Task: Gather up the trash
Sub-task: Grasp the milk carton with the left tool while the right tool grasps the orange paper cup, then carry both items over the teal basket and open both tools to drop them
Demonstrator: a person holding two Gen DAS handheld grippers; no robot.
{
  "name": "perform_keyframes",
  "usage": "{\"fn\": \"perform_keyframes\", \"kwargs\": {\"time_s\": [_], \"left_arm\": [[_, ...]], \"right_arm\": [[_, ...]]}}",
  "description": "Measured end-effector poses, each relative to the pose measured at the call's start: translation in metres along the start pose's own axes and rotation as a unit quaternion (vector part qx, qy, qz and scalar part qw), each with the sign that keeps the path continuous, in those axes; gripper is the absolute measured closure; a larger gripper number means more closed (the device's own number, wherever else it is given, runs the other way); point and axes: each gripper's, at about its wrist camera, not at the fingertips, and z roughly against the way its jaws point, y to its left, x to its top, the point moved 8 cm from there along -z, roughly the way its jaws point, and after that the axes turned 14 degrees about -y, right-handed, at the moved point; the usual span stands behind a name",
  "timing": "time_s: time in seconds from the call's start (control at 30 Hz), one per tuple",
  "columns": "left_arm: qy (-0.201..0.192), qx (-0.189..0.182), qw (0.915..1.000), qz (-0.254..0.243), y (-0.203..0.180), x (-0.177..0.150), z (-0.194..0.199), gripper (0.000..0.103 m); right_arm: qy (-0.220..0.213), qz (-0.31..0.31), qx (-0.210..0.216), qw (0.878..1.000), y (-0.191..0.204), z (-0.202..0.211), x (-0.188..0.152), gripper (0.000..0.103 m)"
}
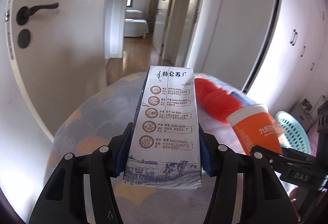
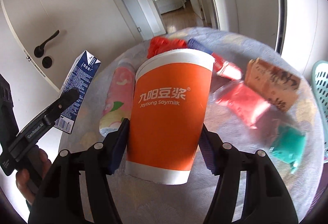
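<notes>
Two grips: left fingers (image 1: pixel 164 154) clamp milk carton (image 1: pixel 167 121); right fingers (image 2: pixel 164 142) clamp soymilk cup (image 2: pixel 168 109); wrappers behind blurred.

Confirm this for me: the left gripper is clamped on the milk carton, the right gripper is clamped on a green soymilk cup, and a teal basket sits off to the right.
One detail is off: the soymilk cup is orange with white bands, not green, as the right wrist view shows. The rest holds: the left gripper clamps the milk carton, the right gripper clamps the cup, and the teal basket sits off to the right.
</notes>
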Motion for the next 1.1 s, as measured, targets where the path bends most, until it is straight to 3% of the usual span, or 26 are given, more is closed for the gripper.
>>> {"fn": "perform_keyframes", "kwargs": {"time_s": [0.3, 0.57, 0.73, 0.93, 1.1], "left_arm": [[-0.02, -0.091, 0.9955, -0.016, -0.102, 0.011, -0.001, 0.049], [0.004, -0.171, 0.9851, -0.017, -0.217, 0.002, -0.025, 0.049], [0.035, -0.215, 0.9755, -0.029, -0.288, -0.012, -0.044, 0.049], [0.066, -0.26, 0.9627, -0.032, -0.36, -0.032, -0.072, 0.049], [0.108, -0.272, 0.9553, -0.038, -0.404, -0.063, -0.106, 0.049]], "right_arm": [[-0.092, -0.003, -0.058, 0.994, -0.052, 0.073, 0.044, 0.043], [-0.142, -0.049, -0.14, 0.979, -0.14, 0.124, 0.065, 0.043], [-0.151, -0.082, -0.205, 0.964, -0.213, 0.145, 0.065, 0.043], [-0.131, -0.136, -0.254, 0.949, -0.296, 0.15, 0.059, 0.043], [-0.12, -0.166, -0.285, 0.936, -0.344, 0.148, 0.053, 0.043]]}}
